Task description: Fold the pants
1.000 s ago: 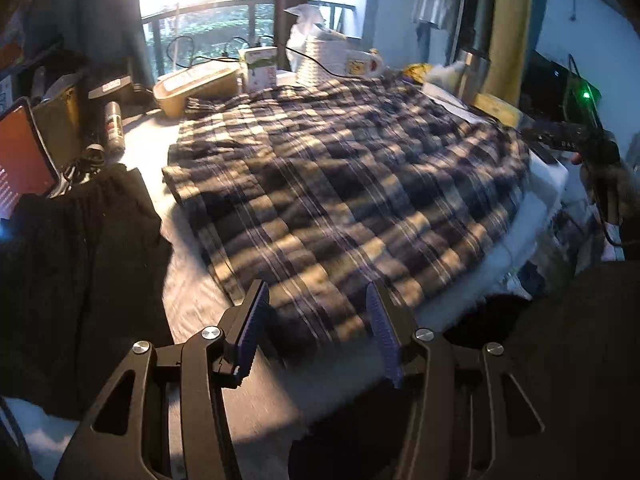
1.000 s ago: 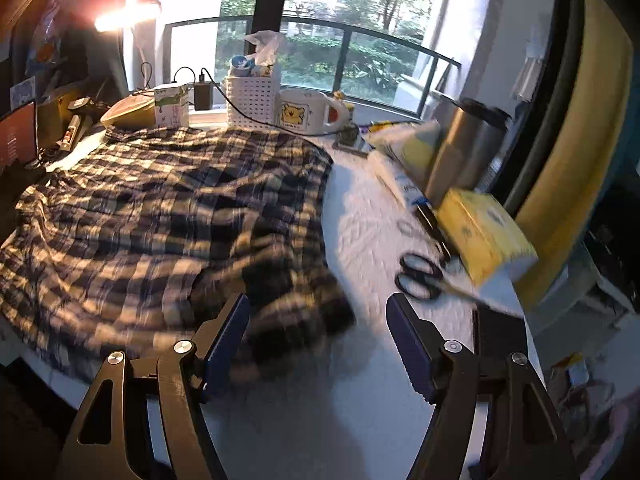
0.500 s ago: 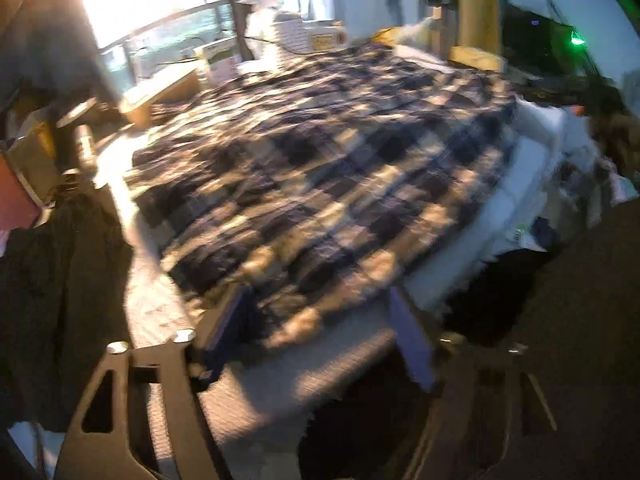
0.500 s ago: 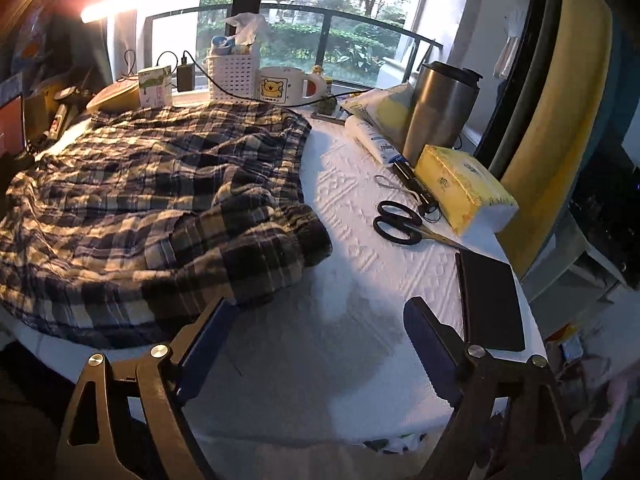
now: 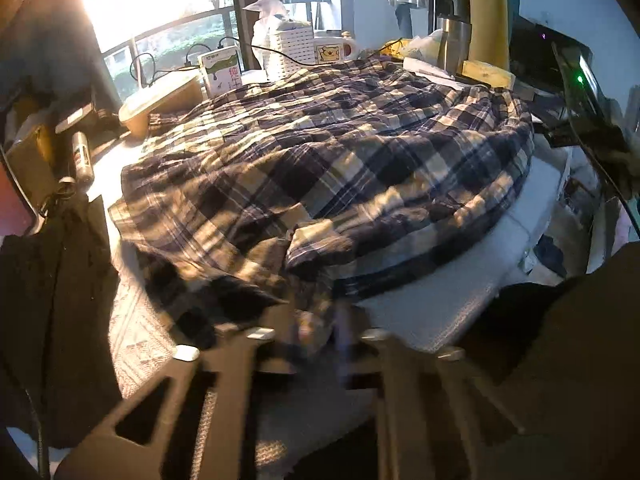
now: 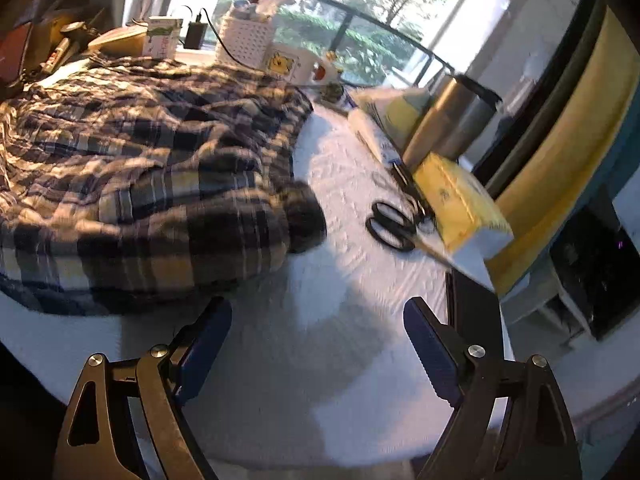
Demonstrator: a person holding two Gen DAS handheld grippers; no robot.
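Plaid pants [image 5: 320,168] spread wide across the white textured surface [image 5: 460,292], rumpled, sunlit in patches. Near hem bunched and lifted at the surface's front edge, right at the left gripper [image 5: 320,328]. Left gripper badly blurred by motion; fingers drawn close together with a fold of plaid cloth between them, so apparently clamped on the pants, though the blur hides the exact contact.

Over on the other side: right gripper [image 6: 316,340] spread wide, blue pads [image 6: 208,340] well apart, nothing between them but bare surface [image 6: 320,320]. Just short of the pants' [image 6: 140,184] near edge, not touching.

Relative to the pants, from the right wrist view: black scissors [image 6: 394,226] lying off to the right on the surface, a yellow tissue pack [image 6: 460,204] just beyond them, a steel tumbler [image 6: 448,120] behind that. Beyond the far edge of the pants, by the window: a white perforated basket [image 6: 246,42], a bear-print mug [image 6: 292,66], a small green-and-white carton [image 6: 162,38].

From the left wrist view, left of the pants: a dark garment [image 5: 52,300] heaped at the surface's edge, touching or nearly touching the plaid corner — cannot tell which.
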